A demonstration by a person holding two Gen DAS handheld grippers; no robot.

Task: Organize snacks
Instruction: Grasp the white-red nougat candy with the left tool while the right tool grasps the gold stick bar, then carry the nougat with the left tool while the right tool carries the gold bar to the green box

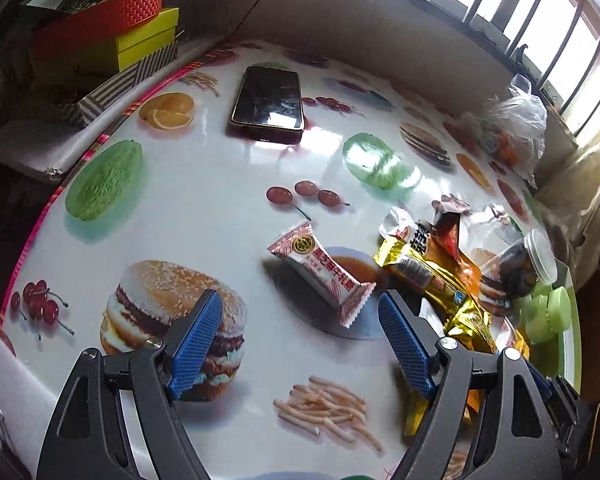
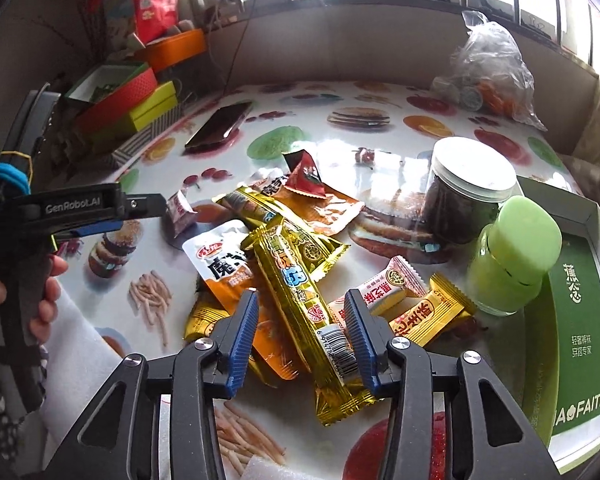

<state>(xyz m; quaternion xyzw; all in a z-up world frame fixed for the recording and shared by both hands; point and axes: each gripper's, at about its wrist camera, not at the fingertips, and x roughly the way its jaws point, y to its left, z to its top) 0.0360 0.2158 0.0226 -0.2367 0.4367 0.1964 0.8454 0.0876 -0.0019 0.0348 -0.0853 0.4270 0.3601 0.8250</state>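
Note:
A small red-and-white candy packet [image 1: 323,272] lies alone on the table just ahead of my open, empty left gripper [image 1: 300,312]; it also shows in the right wrist view [image 2: 180,209]. A pile of snack packets sits to its right [image 1: 432,264]. In the right wrist view a long gold bar packet [image 2: 304,308] lies on the pile between the fingers of my open right gripper [image 2: 302,310]. An orange-and-white pouch [image 2: 228,272], a red-and-white candy [image 2: 392,284] and a gold candy [image 2: 432,312] lie around it. The left gripper [image 2: 140,208] shows at the left.
A phone [image 1: 269,100] lies at the table's far side. A clear jar of dark snacks [image 2: 466,192], a green-capped bottle [image 2: 512,256] and a green box [image 2: 572,320] stand at the right. A plastic bag [image 2: 488,68] sits far right. Stacked boxes [image 1: 112,36] stand beyond the left edge.

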